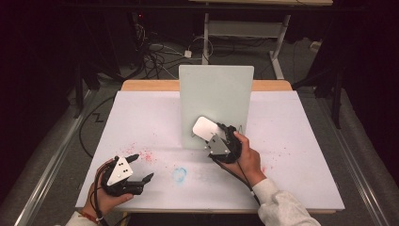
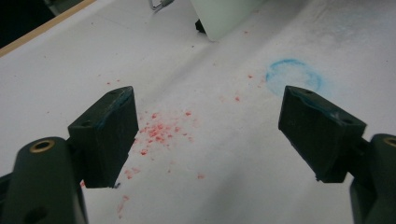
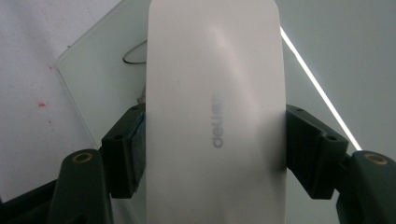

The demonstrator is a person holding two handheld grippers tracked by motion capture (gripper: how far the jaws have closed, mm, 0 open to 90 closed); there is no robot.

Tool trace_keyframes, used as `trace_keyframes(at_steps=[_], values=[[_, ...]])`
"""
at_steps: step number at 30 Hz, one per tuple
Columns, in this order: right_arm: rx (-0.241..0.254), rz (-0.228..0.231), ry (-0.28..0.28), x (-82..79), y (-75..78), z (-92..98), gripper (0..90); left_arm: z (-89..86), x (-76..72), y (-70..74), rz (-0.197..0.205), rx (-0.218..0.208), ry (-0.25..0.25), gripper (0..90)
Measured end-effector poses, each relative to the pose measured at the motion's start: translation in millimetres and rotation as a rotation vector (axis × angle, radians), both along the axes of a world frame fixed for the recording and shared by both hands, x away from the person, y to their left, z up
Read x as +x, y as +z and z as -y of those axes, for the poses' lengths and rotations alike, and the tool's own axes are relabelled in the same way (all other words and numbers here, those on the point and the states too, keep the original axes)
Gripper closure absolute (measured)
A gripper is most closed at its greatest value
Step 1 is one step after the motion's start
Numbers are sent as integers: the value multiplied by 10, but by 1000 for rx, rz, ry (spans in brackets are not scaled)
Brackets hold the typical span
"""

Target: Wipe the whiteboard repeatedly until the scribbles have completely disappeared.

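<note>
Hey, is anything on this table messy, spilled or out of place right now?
Yes: red specks are scattered over the white table cover ahead of the open left gripper, and a smudged blue ring marks the cover nearby. A few more red specks lie toward the right. The white board stands upright.

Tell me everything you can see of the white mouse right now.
The mouse is a flat, smooth, glossy white slab with rounded corners and a grey "dell" logo on top. The right gripper is shut on it, one jaw on each long side. It is held off the table, tilted, in front of the upright white board. Its underside is hidden.
</note>
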State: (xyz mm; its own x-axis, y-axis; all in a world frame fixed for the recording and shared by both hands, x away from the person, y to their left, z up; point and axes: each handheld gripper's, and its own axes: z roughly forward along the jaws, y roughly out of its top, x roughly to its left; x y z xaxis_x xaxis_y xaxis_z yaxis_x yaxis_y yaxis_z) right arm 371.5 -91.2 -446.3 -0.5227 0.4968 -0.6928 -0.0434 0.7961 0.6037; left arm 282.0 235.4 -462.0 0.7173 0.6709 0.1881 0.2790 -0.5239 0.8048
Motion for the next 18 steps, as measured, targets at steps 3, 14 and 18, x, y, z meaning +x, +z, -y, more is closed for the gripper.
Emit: trace_keyframes(at_steps=[3, 14, 18], values=[[-48, 8, 27, -7, -126, -170, 311, -2, -2, -1, -1, -5, 1, 194], [-133, -22, 65, -65, -295, -300, 311, 7, -11, 2, -1, -1, -5, 194], [-66, 28, 6, -8, -115, -120, 311, -3, -18, 5, 2, 3, -6, 194]])
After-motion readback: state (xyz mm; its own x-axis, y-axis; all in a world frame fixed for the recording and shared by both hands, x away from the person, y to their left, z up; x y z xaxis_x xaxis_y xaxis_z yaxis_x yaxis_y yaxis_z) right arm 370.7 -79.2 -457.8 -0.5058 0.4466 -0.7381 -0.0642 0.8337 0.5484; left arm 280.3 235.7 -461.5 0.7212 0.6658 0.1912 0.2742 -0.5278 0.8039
